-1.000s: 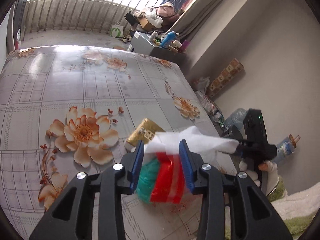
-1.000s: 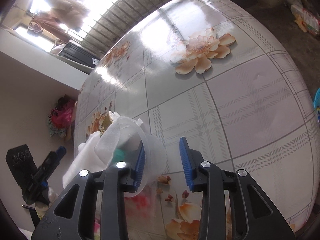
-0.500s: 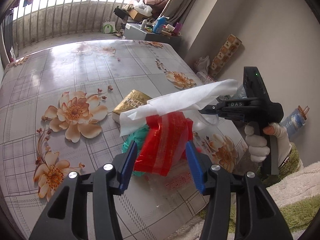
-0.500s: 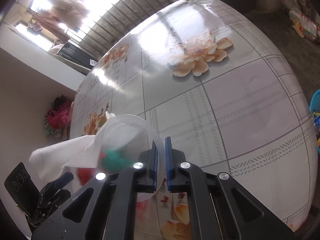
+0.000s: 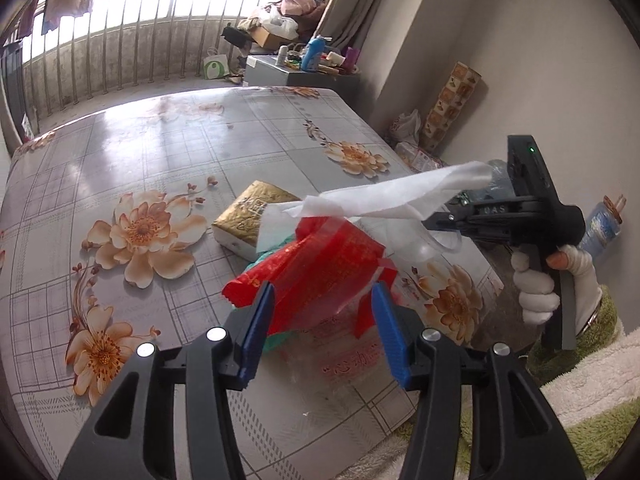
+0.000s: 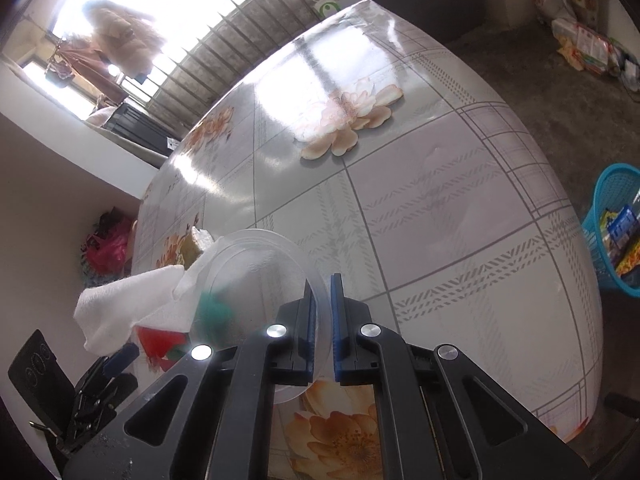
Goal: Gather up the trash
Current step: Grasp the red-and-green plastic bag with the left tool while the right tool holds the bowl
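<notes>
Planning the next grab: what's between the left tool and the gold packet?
Left wrist view: red wrapper over green trash, between the jaws of the left tool, which have just been opening.

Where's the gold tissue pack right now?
Left wrist view: gold tissue pack lies on the floral table, just behind the white tissue and red wrapper.

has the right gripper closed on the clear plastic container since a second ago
Yes. The right gripper, open around the clear plastic container's rim before, has just closed on it above the floral table.
</notes>
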`<state>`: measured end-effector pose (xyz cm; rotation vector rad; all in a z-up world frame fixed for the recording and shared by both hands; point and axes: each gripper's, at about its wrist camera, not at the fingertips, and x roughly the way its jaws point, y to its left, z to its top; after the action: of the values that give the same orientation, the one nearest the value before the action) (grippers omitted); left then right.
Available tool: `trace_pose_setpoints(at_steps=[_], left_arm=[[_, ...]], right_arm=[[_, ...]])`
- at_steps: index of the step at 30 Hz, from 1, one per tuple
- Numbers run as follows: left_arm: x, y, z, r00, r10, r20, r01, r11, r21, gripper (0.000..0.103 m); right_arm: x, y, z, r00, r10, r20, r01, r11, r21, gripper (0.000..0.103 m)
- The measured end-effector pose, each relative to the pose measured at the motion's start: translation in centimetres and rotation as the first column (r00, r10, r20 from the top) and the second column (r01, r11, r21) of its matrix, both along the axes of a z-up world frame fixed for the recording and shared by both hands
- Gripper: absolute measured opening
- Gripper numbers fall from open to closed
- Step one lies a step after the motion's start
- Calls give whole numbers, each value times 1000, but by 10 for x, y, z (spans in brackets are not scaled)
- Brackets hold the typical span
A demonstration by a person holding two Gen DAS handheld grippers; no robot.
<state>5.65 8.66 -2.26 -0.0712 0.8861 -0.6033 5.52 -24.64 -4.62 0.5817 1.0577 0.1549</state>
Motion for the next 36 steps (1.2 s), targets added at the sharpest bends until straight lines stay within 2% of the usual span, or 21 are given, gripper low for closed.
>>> trace_pose_setpoints(at_steps=[4, 8, 14, 19, 21, 25, 30, 34, 35, 36], left_arm=[[8, 21, -6, 995, 75, -57, -79, 994, -69, 49], [18, 39, -23, 979, 119, -163, -143, 979, -143, 49], [28, 48, -42, 955, 99, -281, -181, 942, -284, 49], [34, 55, -58, 931, 82, -355, -214, 912, -350, 49], [33, 56, -57, 933, 76, -353, -211, 908, -362, 49], [28, 59, -43, 955, 29, -296, -157, 895, -419, 49], [20, 58, -26, 972, -44, -233, -87, 848, -522, 49], [20, 57, -26, 968, -80, -239, -84, 793, -604, 49], [21, 57, -28, 966, -76, -246, -92, 789, -607, 49], [22, 55, -29, 964, -70, -256, -100, 797, -595, 49]], right_arm=[[4, 0, 1, 1000, 4, 3, -3, 1000, -12, 5], [12, 1, 2, 1000, 9, 8, -8, 1000, -11, 5], [11, 1, -1, 1000, 12, 3, -12, 1000, -8, 5], [13, 3, -4, 1000, 18, -7, -18, 1000, -5, 5], [14, 4, -4, 1000, 22, -8, -22, 1000, -5, 5], [15, 4, -4, 1000, 25, -10, -25, 1000, -5, 5], [16, 4, -5, 1000, 25, -12, -26, 1000, -4, 5], [17, 4, -7, 1000, 25, -16, -25, 1000, -4, 5], [16, 4, -7, 1000, 25, -16, -25, 1000, -5, 5], [16, 4, -7, 1000, 24, -16, -24, 1000, -5, 5]])
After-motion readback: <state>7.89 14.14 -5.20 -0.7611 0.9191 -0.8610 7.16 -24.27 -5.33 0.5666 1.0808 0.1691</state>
